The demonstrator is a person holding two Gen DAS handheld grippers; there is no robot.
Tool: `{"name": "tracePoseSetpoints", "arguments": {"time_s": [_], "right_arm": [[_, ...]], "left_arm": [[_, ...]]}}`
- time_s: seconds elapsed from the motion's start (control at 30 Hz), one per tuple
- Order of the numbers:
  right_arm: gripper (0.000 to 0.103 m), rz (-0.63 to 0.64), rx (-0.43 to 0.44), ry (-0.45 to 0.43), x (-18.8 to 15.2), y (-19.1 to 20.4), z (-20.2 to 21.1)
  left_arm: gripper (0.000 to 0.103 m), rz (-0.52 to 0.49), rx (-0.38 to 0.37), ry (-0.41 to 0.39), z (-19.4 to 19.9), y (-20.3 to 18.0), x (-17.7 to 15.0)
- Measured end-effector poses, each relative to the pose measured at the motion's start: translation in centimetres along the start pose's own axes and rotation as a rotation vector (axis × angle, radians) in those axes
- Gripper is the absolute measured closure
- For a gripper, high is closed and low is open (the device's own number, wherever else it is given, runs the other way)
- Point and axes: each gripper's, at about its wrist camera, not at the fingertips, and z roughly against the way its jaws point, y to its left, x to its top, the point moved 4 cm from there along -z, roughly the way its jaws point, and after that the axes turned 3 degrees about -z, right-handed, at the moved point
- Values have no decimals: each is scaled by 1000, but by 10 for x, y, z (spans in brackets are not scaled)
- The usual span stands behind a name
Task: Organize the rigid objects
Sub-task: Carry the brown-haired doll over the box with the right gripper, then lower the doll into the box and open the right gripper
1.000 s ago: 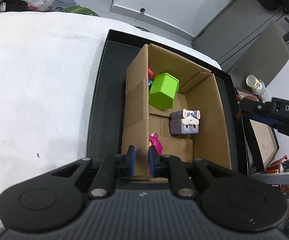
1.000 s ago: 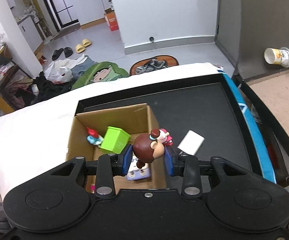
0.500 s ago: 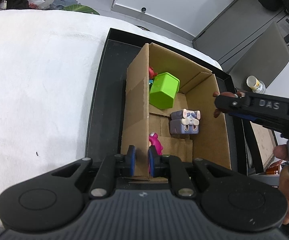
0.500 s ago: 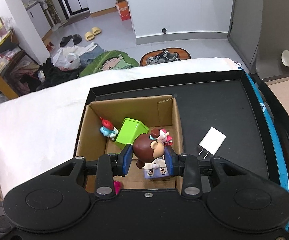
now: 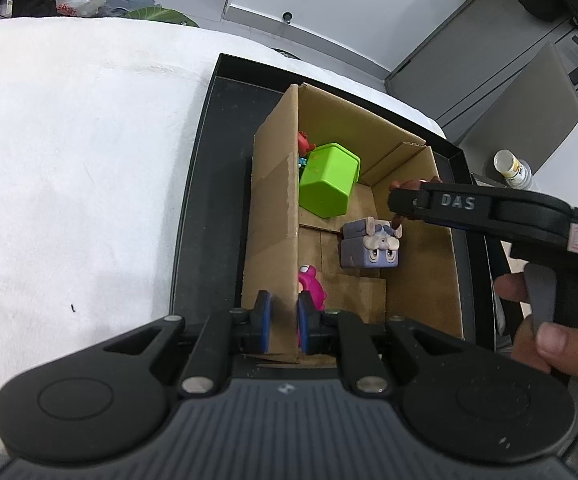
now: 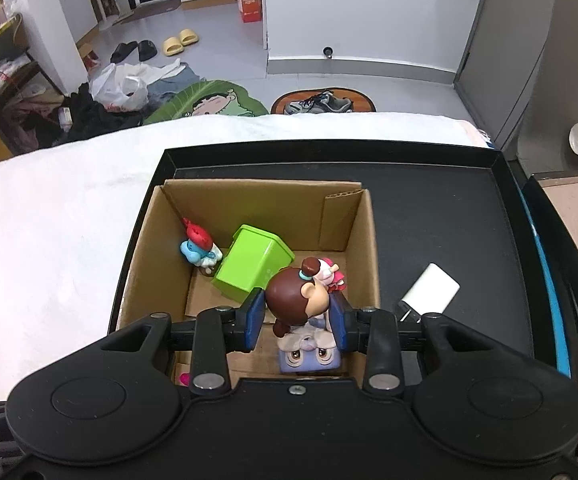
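- The left gripper (image 5: 282, 322) was clamped narrow on the near end of the left wall of the cardboard box (image 5: 275, 216), one blue pad on each side of the wall.
- The right gripper (image 6: 296, 317) held a brown-haired doll figure (image 6: 295, 298) by the head, pads pressed on both sides; it hung over the near right part of the open box (image 6: 371, 248).
- The box sat at the left end of a black tray (image 6: 441, 200) on a white cloth (image 5: 69, 152).
- In the box: a green cube (image 6: 253, 266) toward the far middle, a blue-and-red figure (image 6: 199, 246) against the far left wall, a purple block toy with a face (image 6: 309, 354) directly beneath the held doll, and a pink figure (image 5: 309, 284) in the near left corner.
- A white charger plug (image 6: 429, 292) lay on the tray just right of the box.
- A person's fingers (image 5: 549, 340) gripped the right gripper's handle.
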Motion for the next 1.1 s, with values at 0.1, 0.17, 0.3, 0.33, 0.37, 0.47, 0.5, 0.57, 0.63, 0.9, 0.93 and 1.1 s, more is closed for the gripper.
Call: {"name": "tracePoseSetpoints", "arguments": {"time_s": [0.1,0.17,0.3,0.33,0.37,0.47,0.5,0.57,0.63,0.9,0.93,1.1], "right_arm": [[69,9,-10,3,0,1,-4],[69,18,-20,3,-1,0,-5],[69,18,-30,9,-1,1,-9],[69,18,-33,8,0,1,-10],[68,18,-36,8,0,2,-10],[67,8,-42,-5,2,1,-9],[66,2,-39,-10,3,-1,-8],[65,-6,-31,-17,4,-3,-4],[65,-8,-27,-23,4,-6,0],[61,-1,-20,-46,1,-21,19],[59,-1,-19,-52,1,-24,23],[59,-8,-17,-64,0,-40,35]], "left_arm": [[90,-1,2,1,0,0,1],[90,-5,4,1,0,-1,1],[90,-5,7,3,0,-1,1],[90,-5,8,4,-1,-1,1],[90,-6,8,4,-1,-1,1],[90,-11,12,5,0,-2,2],[90,-12,13,5,0,-2,2],[90,-14,15,5,0,-3,2],[90,-17,21,5,-1,-4,2],[90,-26,29,6,-1,-7,1],[90,-27,29,6,-1,-7,1],[90,-27,36,4,-1,-7,1]]}}
